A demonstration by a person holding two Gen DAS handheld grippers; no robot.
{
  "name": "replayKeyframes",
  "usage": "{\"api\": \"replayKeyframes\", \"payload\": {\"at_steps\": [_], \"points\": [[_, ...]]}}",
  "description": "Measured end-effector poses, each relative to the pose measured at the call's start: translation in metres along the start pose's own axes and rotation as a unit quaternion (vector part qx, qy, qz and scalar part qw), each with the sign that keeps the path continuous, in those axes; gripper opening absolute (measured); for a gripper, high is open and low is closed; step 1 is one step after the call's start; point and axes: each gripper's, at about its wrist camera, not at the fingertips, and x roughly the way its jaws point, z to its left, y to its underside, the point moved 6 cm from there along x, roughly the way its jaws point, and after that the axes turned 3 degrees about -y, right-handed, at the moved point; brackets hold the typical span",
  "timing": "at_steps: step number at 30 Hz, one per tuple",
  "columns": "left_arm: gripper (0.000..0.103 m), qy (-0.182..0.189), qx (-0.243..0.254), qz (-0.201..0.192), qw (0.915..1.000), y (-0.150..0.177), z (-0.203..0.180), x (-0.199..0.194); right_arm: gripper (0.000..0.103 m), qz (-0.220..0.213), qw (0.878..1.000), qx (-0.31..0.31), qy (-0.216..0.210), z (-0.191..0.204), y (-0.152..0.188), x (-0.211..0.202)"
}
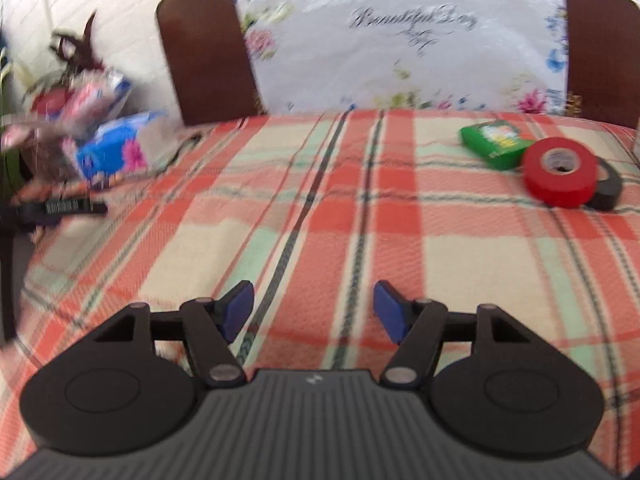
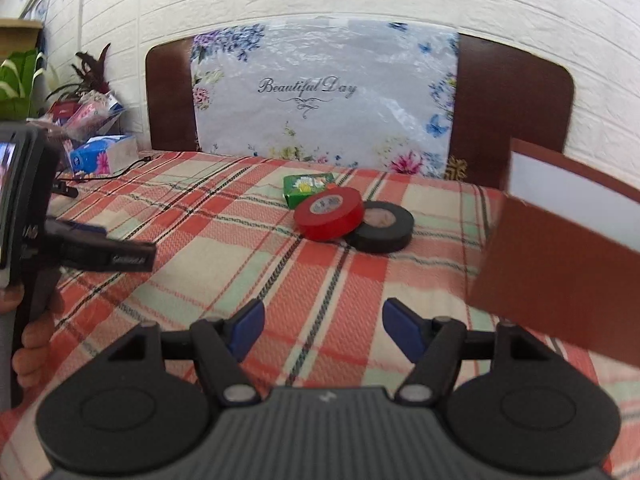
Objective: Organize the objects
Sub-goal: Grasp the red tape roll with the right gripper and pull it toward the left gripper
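Note:
A red tape roll (image 2: pixel 329 215) lies on the plaid blanket (image 2: pixel 240 264), touching a black tape roll (image 2: pixel 382 226) on its right. A green box (image 2: pixel 308 189) sits just behind them. In the left wrist view the red roll (image 1: pixel 560 172), the black roll (image 1: pixel 608 190) and the green box (image 1: pixel 494 142) are at the far right. My left gripper (image 1: pixel 314 312) is open and empty above the blanket. My right gripper (image 2: pixel 324 332) is open and empty, well short of the rolls. The left gripper's body (image 2: pixel 100 254) shows at the left edge of the right wrist view.
A brown open box (image 2: pixel 560 256) stands at the right, close to my right gripper. A floral pillow (image 2: pixel 324 96) leans on the brown headboard (image 2: pixel 512 96). A blue tissue pack (image 2: pixel 100 154), other packets and plants crowd the left side by the wall.

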Motion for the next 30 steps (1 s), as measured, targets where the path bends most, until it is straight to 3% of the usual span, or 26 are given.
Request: {"api": "replayKeyframes", "payload": {"at_steps": [3,11,14,19,24,27,30], "points": [[0.074,0.035,-0.044,-0.007,0.9984,0.001,0.009,0.001,0.067,-0.01,0.999,-0.041,0.022,0.004,-0.016,0.031],[0.075,0.053,-0.061,-0.017,0.9966,0.001,0.009,0.004,0.083,-0.008,0.989,-0.131,0.072,0.012,-0.057,0.129],[0.076,0.056,-0.066,-0.018,0.9961,0.0,0.01,0.006,0.077,0.011,0.989,-0.129,0.067,0.01,-0.059,0.149],[0.077,0.059,-0.069,-0.018,0.9958,0.0,0.01,0.007,0.077,0.019,0.994,-0.105,0.037,0.011,-0.042,0.122],[0.079,0.054,-0.061,-0.016,0.9965,0.001,0.008,0.007,0.077,0.032,0.996,-0.078,-0.02,0.011,0.003,0.058],[0.081,0.049,-0.05,-0.013,0.9975,0.001,0.006,0.007,0.077,0.036,0.997,-0.058,-0.028,0.001,0.03,0.018],[0.081,0.044,-0.04,-0.012,0.9982,0.001,0.003,0.006,0.085,0.032,0.999,-0.036,-0.023,-0.012,0.051,-0.012]]}}
